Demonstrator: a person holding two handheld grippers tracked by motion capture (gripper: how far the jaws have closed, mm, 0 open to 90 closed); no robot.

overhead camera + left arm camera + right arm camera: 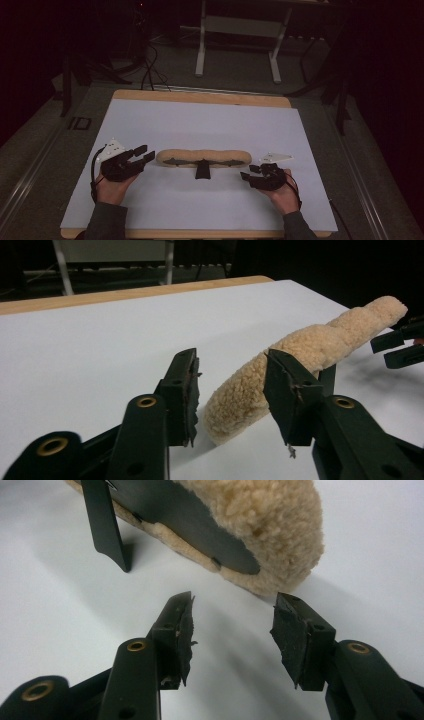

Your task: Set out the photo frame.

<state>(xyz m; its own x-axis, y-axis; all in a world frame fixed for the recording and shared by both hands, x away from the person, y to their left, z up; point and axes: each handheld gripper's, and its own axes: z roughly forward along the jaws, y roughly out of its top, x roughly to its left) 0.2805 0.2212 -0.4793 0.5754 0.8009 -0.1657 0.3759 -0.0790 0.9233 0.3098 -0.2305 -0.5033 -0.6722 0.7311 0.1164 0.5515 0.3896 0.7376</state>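
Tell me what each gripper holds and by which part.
Nothing is held. The left gripper straddles the fleecy pad's end, pads apart from it; the right gripper stands open short of it.

Fleecy tan pad with black frame

The pad (pixel 203 157) lies flat, lengthwise between both tools, its near end between the left tool's (pixel 231 390) open jaws.

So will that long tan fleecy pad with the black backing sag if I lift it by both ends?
Probably little: the long tan fleecy pad lies straight on a stiff-looking black backing. The pile should compress under the jaws, and it looks light.
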